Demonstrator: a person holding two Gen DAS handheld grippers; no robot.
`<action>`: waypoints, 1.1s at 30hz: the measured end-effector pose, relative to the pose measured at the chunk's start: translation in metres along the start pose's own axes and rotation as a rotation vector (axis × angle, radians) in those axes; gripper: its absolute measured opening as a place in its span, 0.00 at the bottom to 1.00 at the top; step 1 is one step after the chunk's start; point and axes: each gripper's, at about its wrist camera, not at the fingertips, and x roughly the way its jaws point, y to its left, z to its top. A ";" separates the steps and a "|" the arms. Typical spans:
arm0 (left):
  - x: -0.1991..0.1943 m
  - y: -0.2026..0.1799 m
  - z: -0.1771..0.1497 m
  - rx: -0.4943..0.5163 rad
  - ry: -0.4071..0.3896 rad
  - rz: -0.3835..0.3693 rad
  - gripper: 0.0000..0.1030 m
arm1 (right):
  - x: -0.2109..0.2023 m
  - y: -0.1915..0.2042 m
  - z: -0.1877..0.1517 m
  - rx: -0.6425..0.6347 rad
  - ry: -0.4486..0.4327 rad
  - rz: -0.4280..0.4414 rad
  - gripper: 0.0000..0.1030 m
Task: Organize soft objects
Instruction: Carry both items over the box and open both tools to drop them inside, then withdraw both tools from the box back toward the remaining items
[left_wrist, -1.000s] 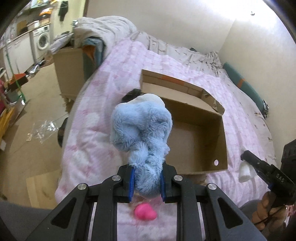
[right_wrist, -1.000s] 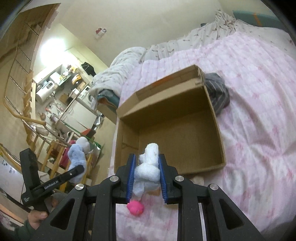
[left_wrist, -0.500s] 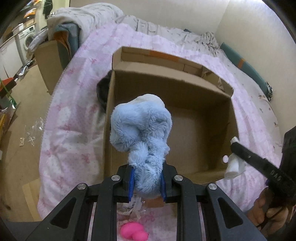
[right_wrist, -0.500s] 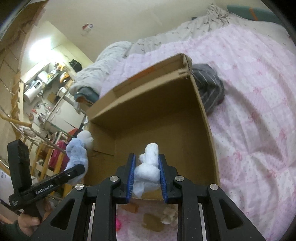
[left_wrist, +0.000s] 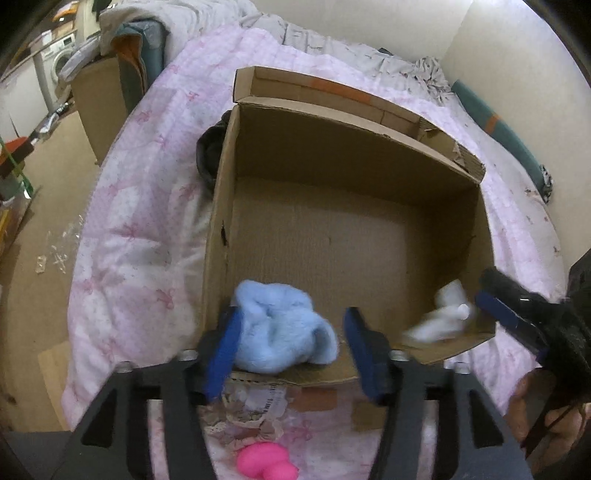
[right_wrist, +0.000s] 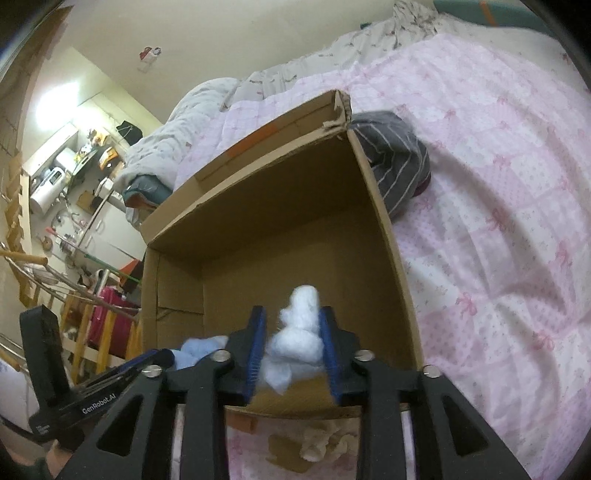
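Observation:
An open cardboard box (left_wrist: 369, 155) (right_wrist: 373, 177) lies on the pink bed. My left gripper (left_wrist: 291, 343) is open over the box's near wall. The fluffy blue toy (left_wrist: 280, 332) sits between its spread fingers at the box's near left corner, touching the left pad. It also shows in the right wrist view (right_wrist: 199, 349). My right gripper (right_wrist: 291, 347) has its jaws parted, and the white fluffy toy (right_wrist: 299, 332) (left_wrist: 443, 317) sits loose between them at the box's near right corner, blurred in the left wrist view.
A pink toy (left_wrist: 264, 463) and beige bits (right_wrist: 321, 443) lie on the pink quilt (right_wrist: 498, 221) in front of the box. Grey striped cloth (right_wrist: 395, 162) lies against the box's far right side, dark cloth (left_wrist: 208, 151) on its left. Floor clutter lies left of the bed.
Both grippers have moved forward and down over the box and opened. The blue toy and the white toy have been let go and drop into the box's near edge.

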 end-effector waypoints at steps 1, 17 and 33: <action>-0.001 0.000 0.000 -0.003 -0.009 -0.004 0.63 | 0.001 -0.002 0.000 0.017 0.006 0.015 0.91; -0.009 -0.012 -0.005 0.076 -0.048 0.072 0.63 | -0.008 0.007 -0.002 -0.026 -0.064 -0.010 0.96; -0.044 -0.005 -0.016 0.073 -0.138 0.133 0.63 | -0.036 0.018 -0.019 -0.088 -0.103 -0.079 0.96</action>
